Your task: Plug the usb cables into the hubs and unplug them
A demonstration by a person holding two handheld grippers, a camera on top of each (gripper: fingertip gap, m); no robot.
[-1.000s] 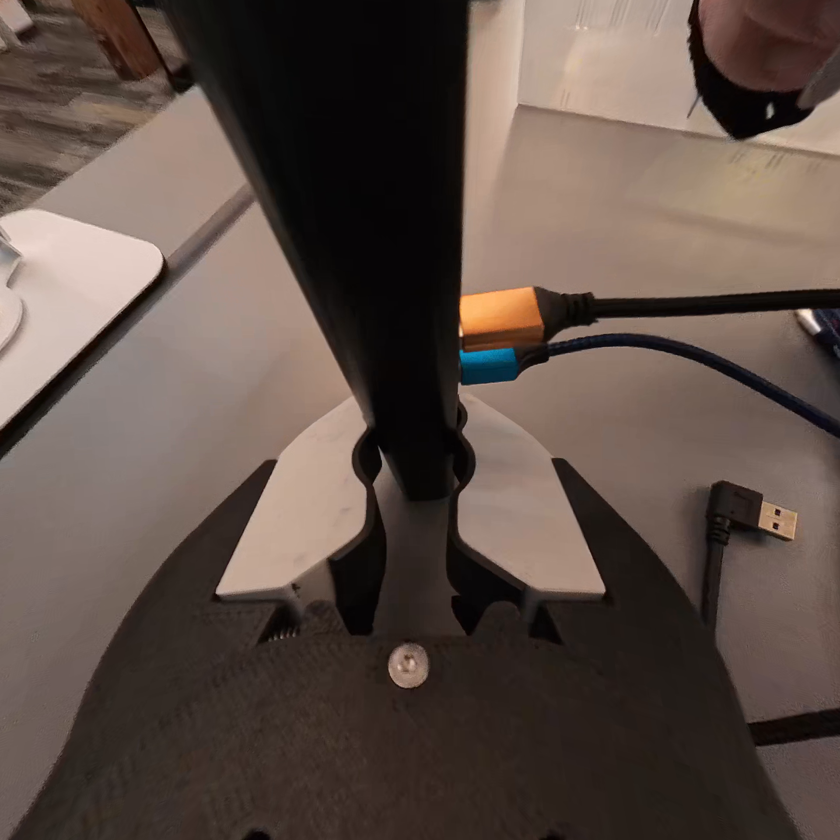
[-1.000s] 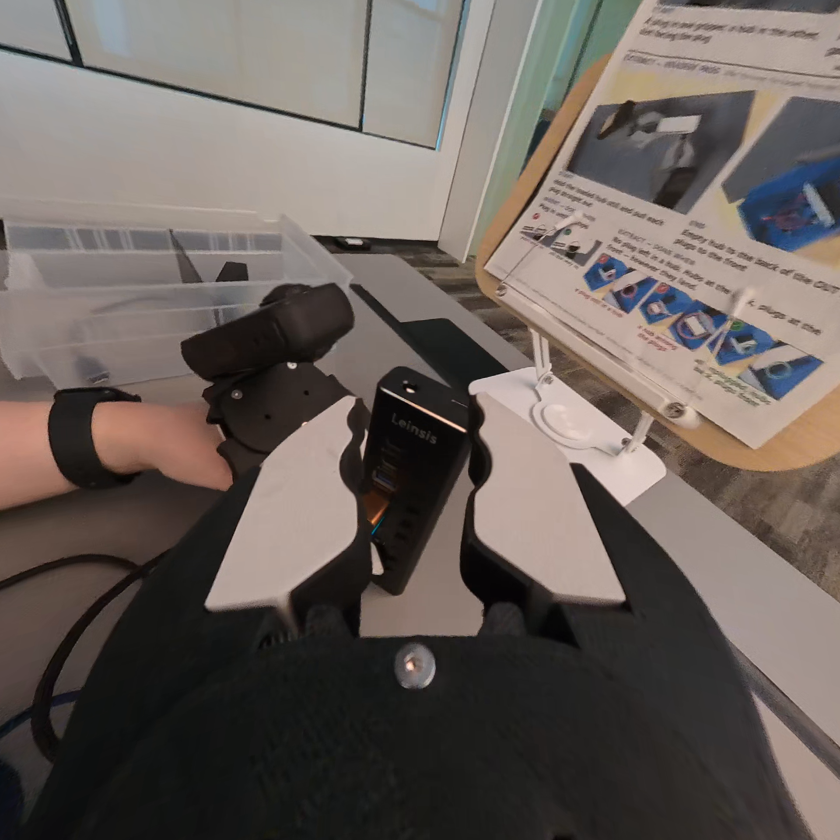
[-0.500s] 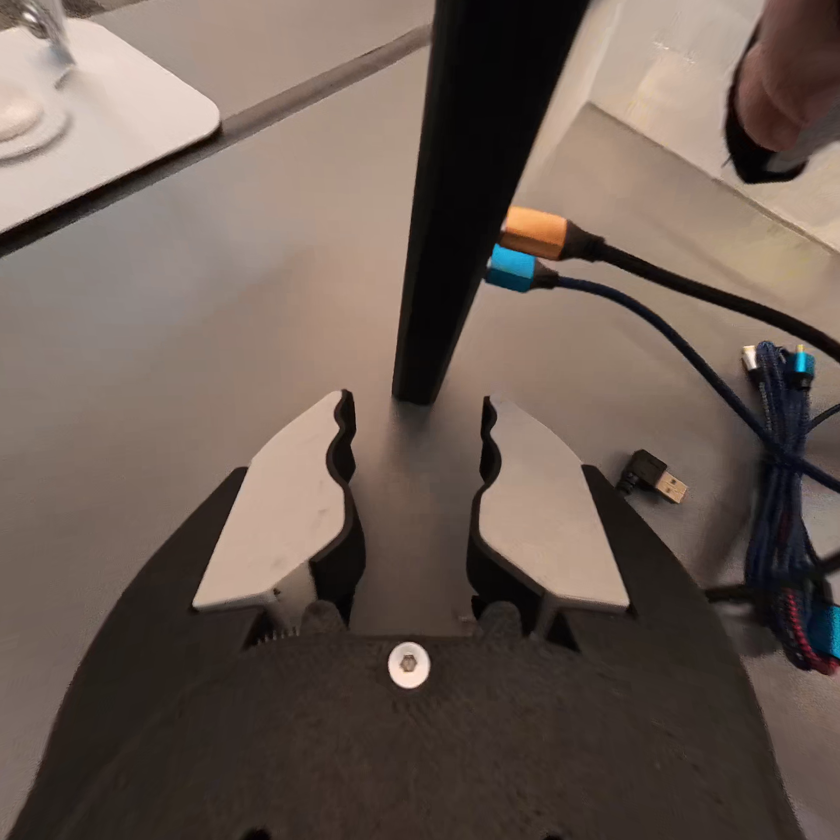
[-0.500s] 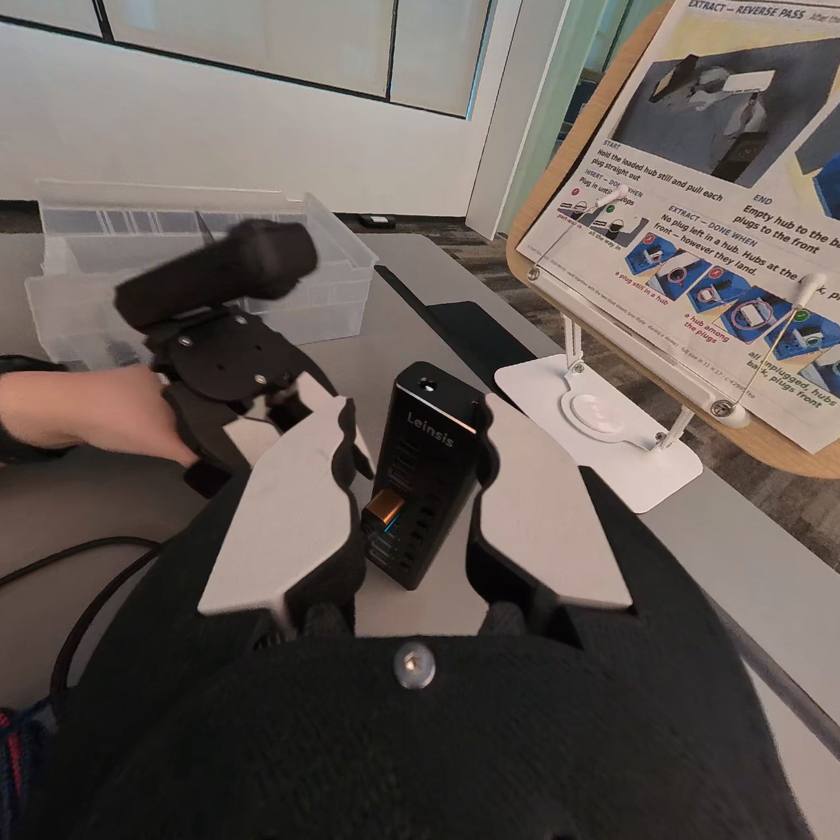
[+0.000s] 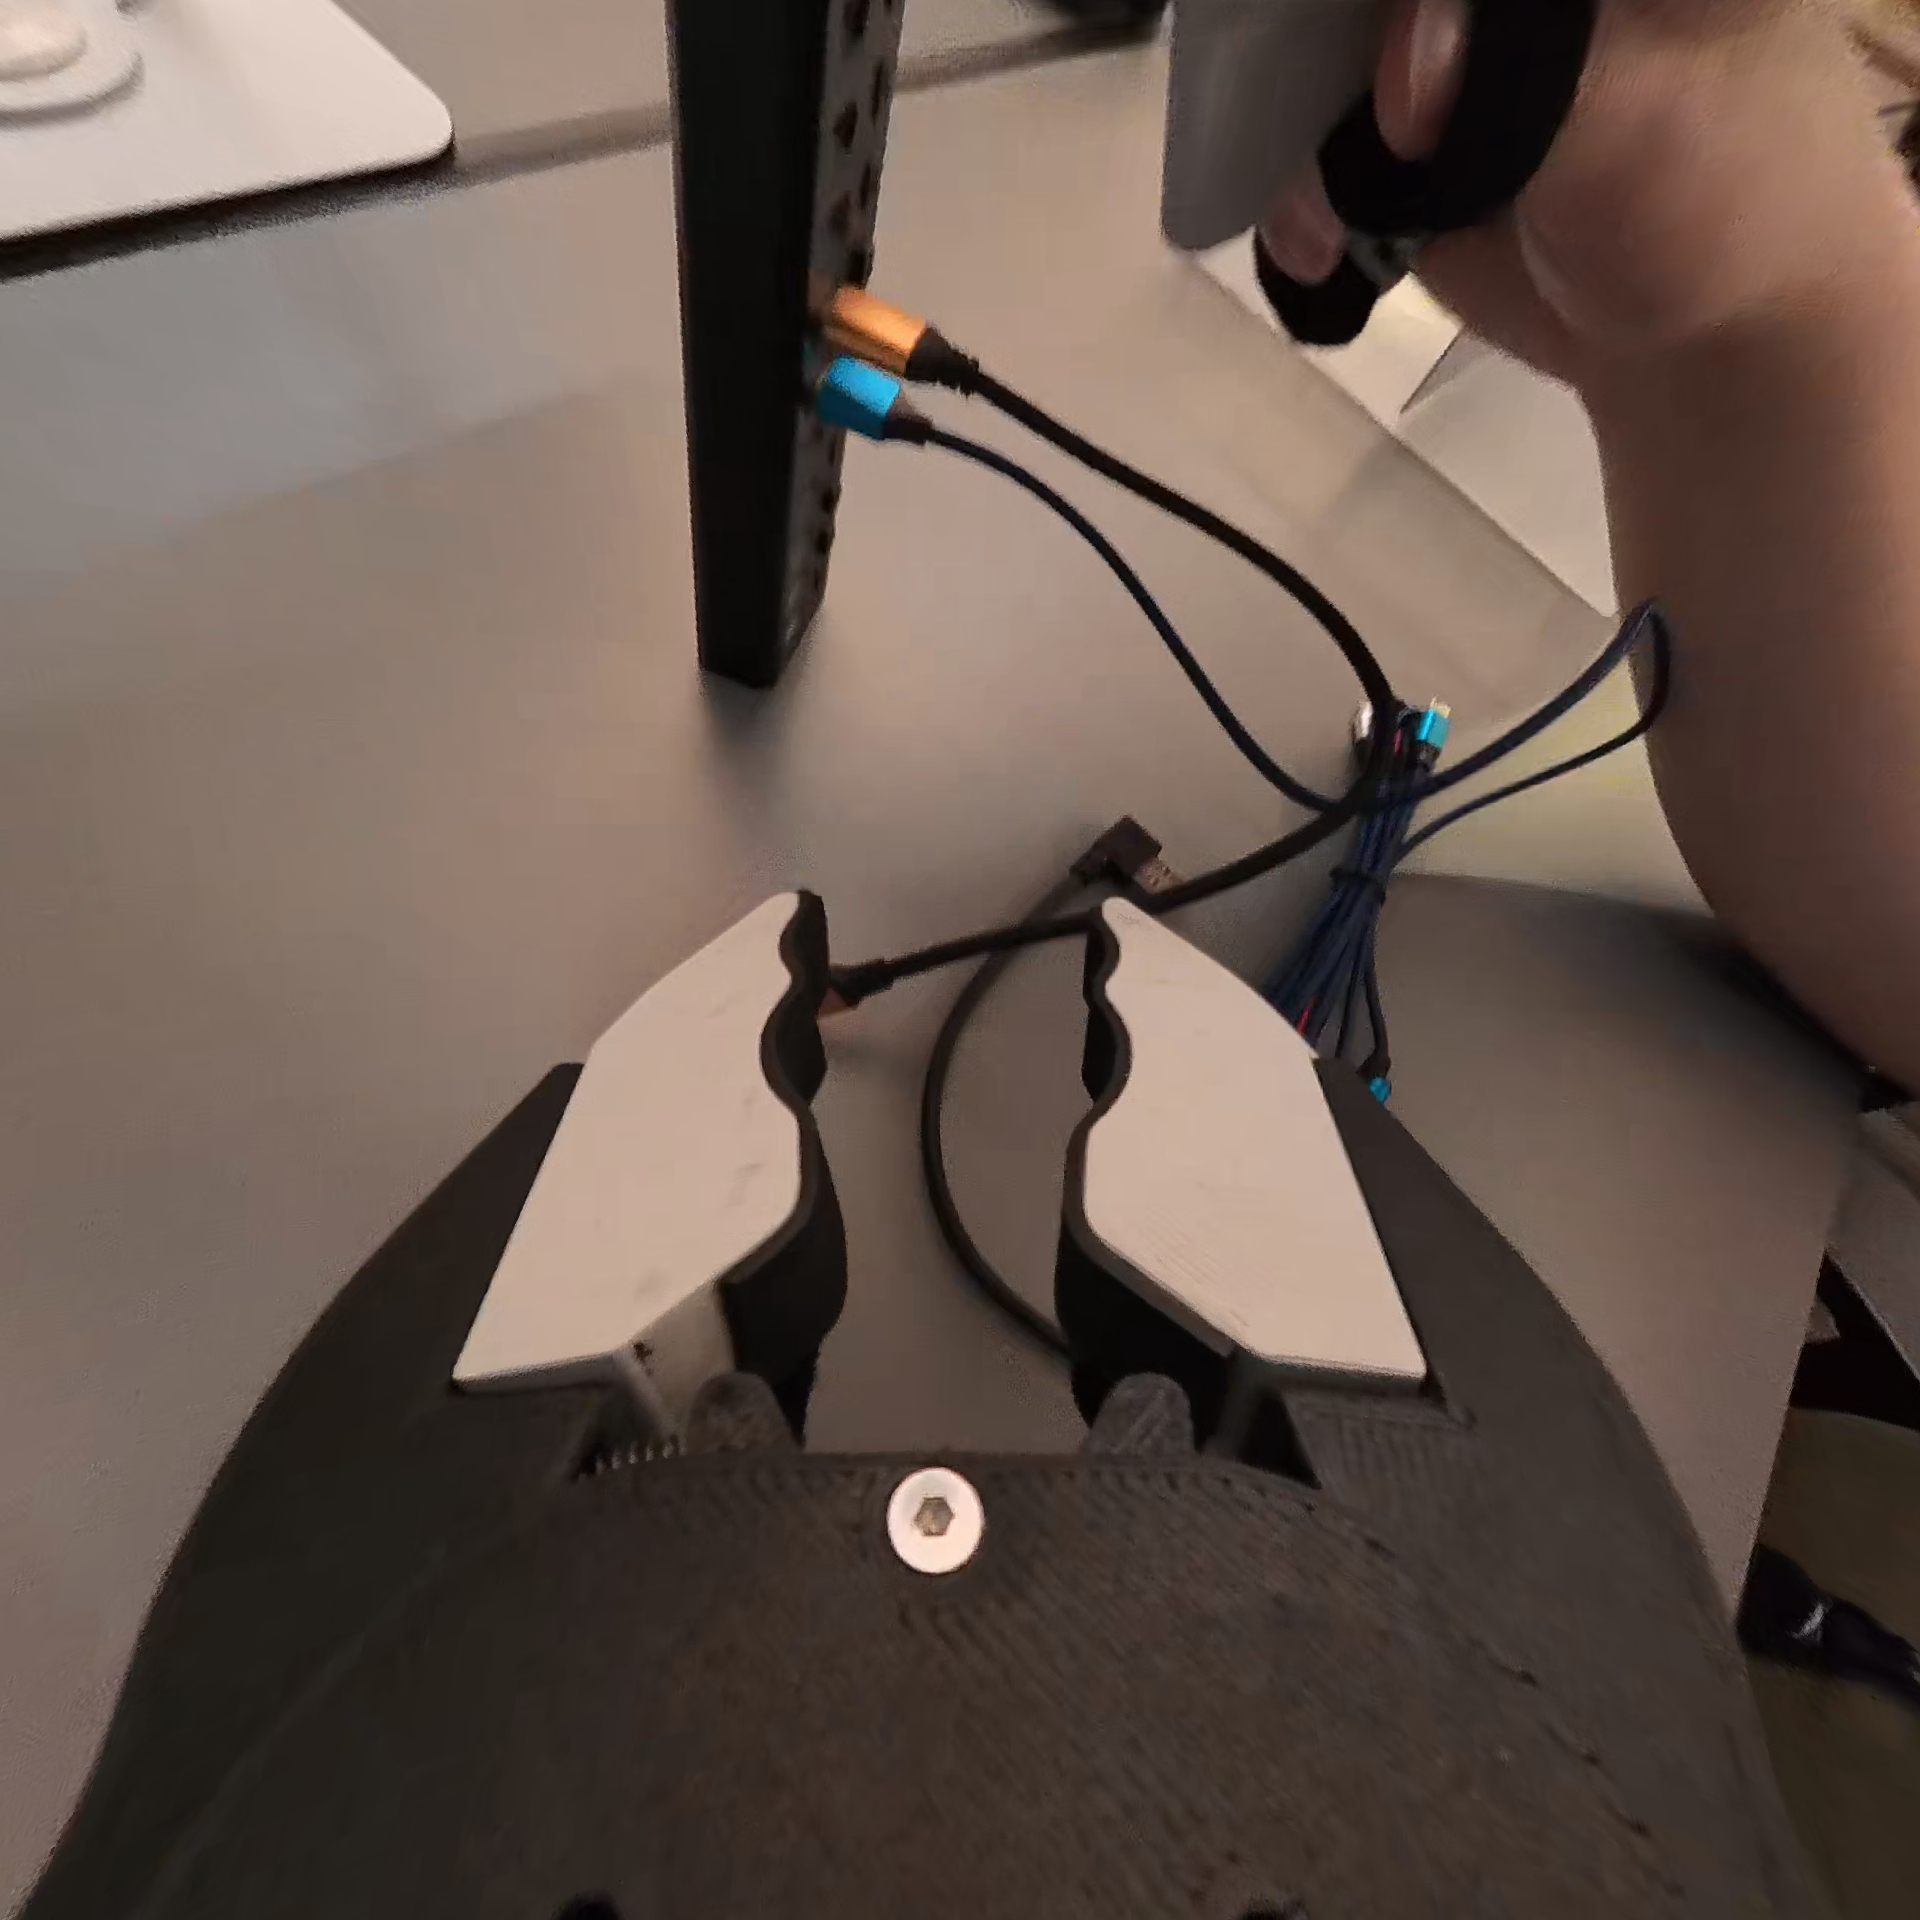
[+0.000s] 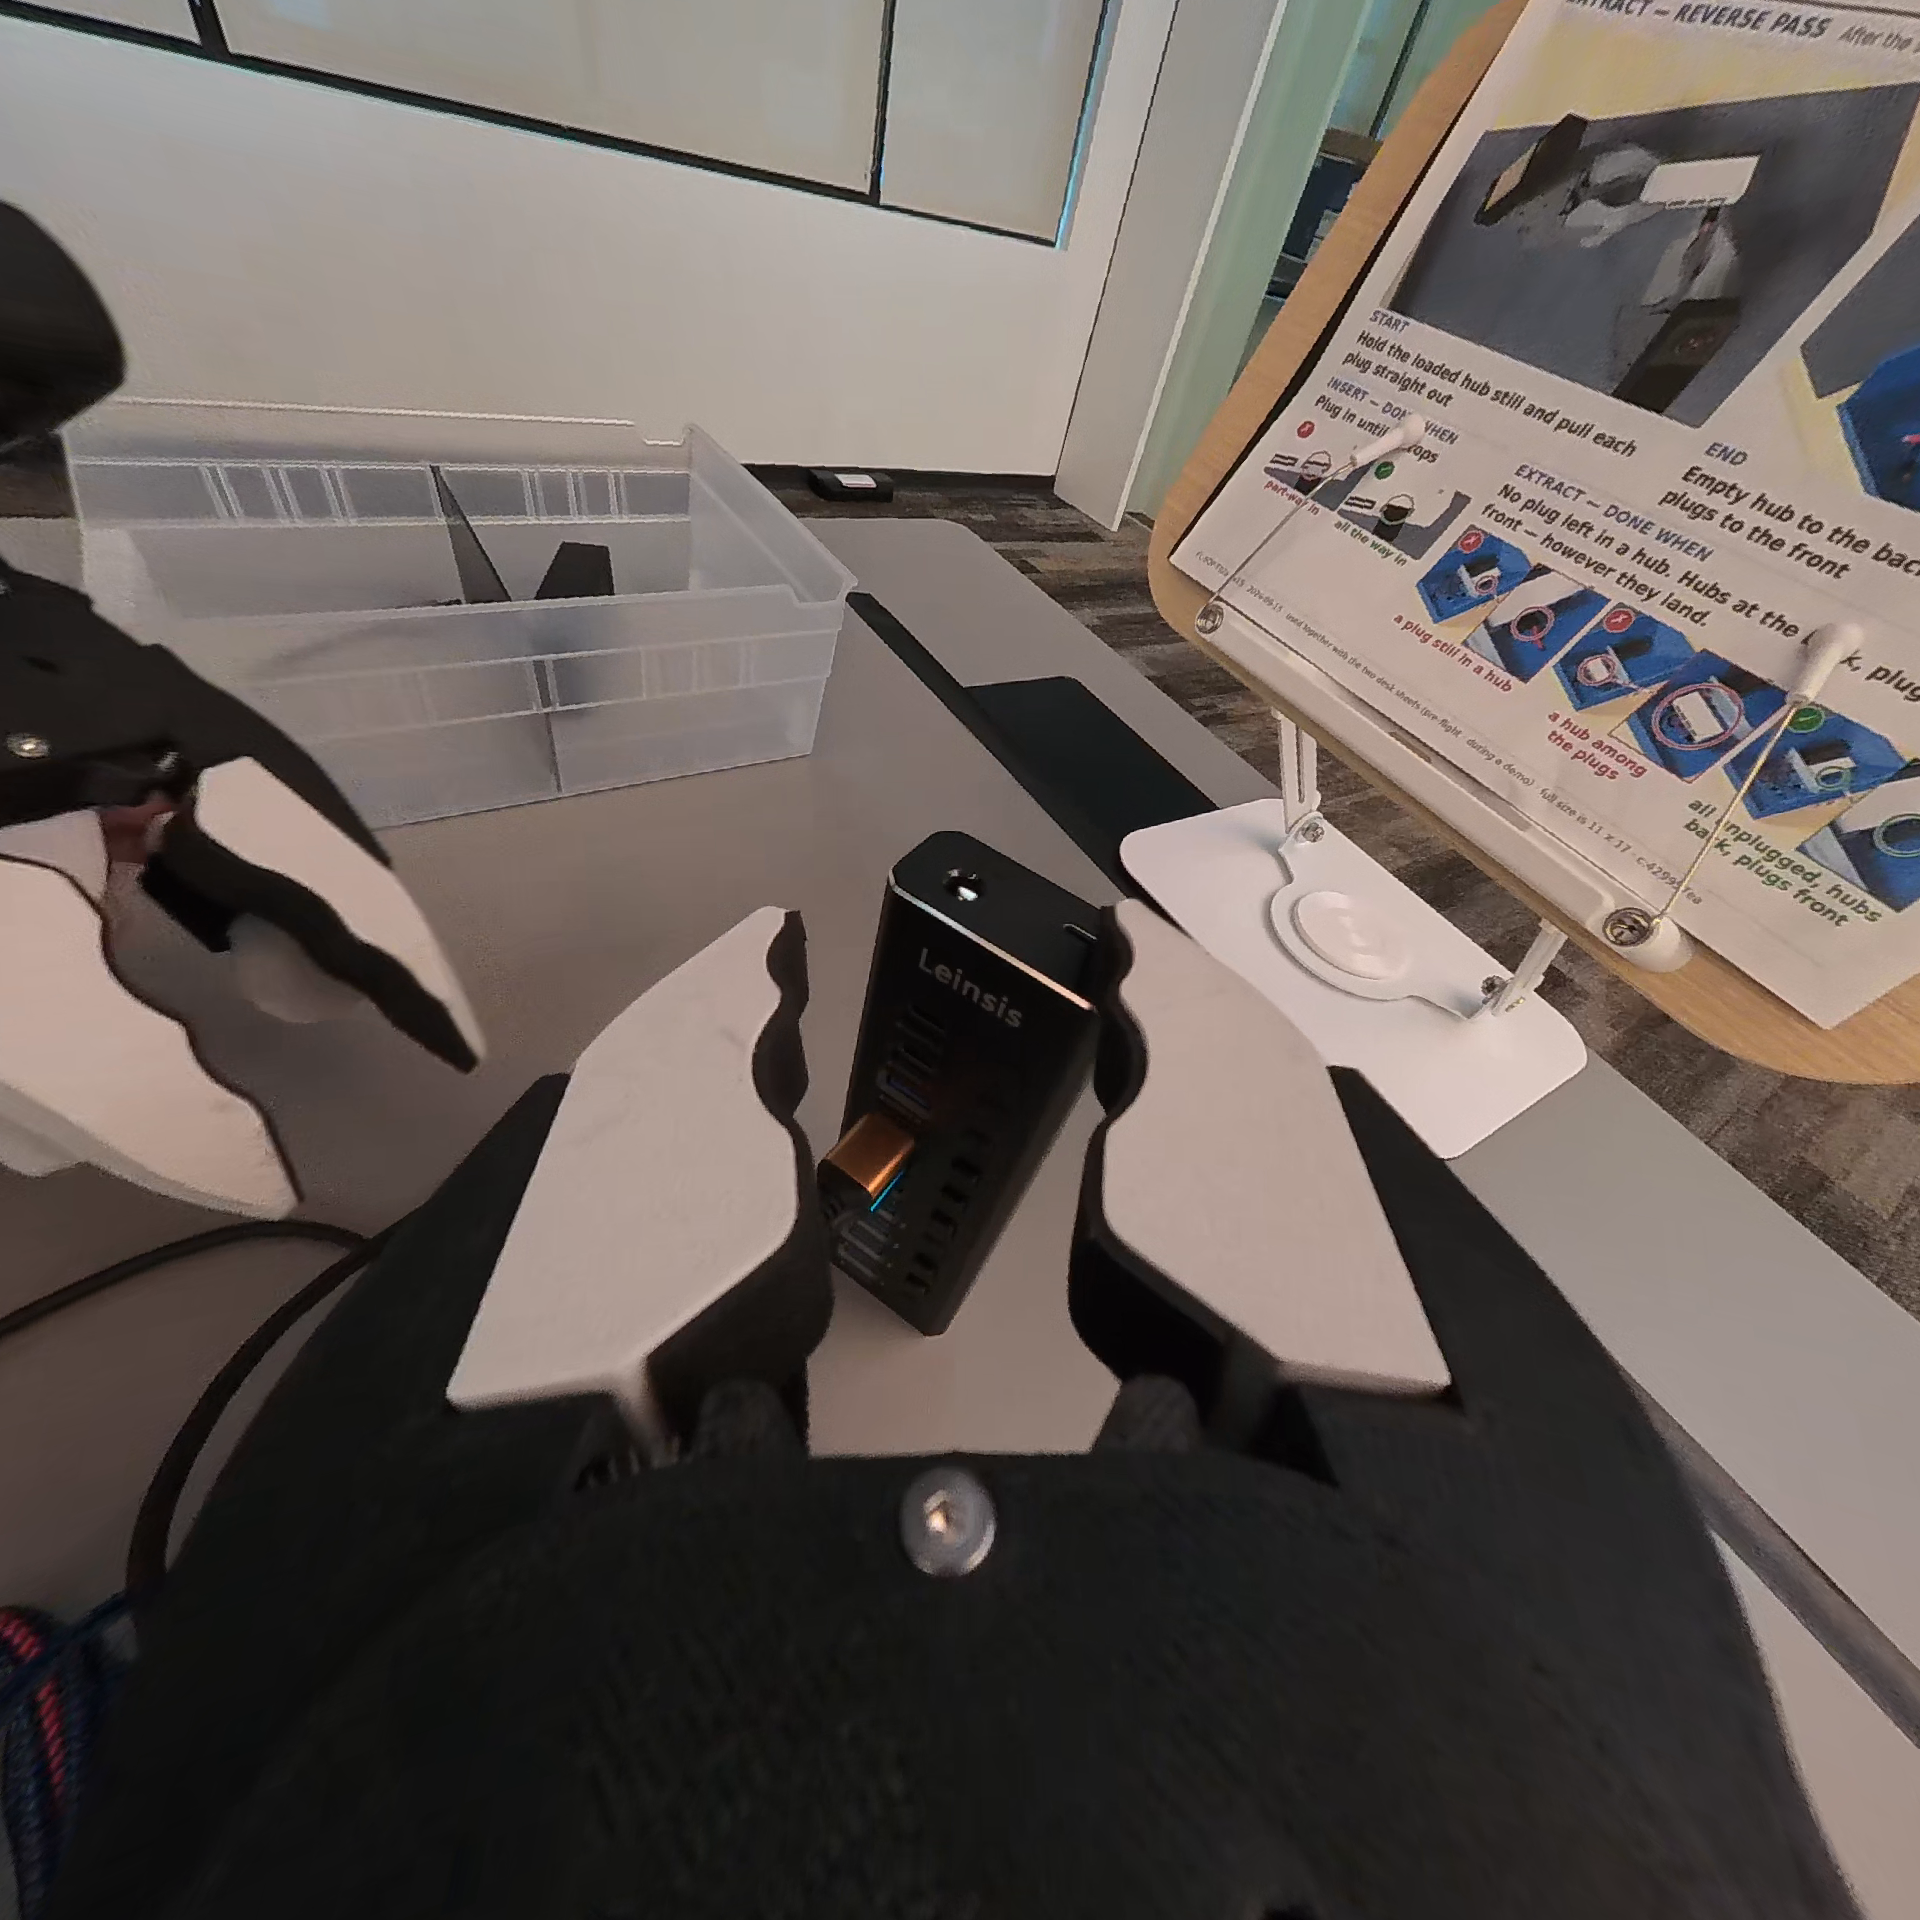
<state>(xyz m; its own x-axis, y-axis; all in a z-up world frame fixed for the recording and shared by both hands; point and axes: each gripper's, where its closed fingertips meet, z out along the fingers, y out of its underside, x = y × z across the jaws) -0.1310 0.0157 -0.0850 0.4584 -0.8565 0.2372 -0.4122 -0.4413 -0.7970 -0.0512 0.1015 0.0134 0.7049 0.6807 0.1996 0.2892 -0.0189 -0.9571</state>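
Hub [image 5: 764, 343] upright on table, released; left gripper [image 5: 951, 935] backed off, open.

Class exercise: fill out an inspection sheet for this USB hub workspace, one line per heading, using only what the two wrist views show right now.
Surface: grey table, mostly bare.
Job's things: black hub upright; orange plug and blue plug inserted.
Clutter: clear bin.
Grippers: left claw open, empty; right claw open around the hub.
Cables: loose angled plug; bundled blue cables.
Surroundings: instruction sheet stand.
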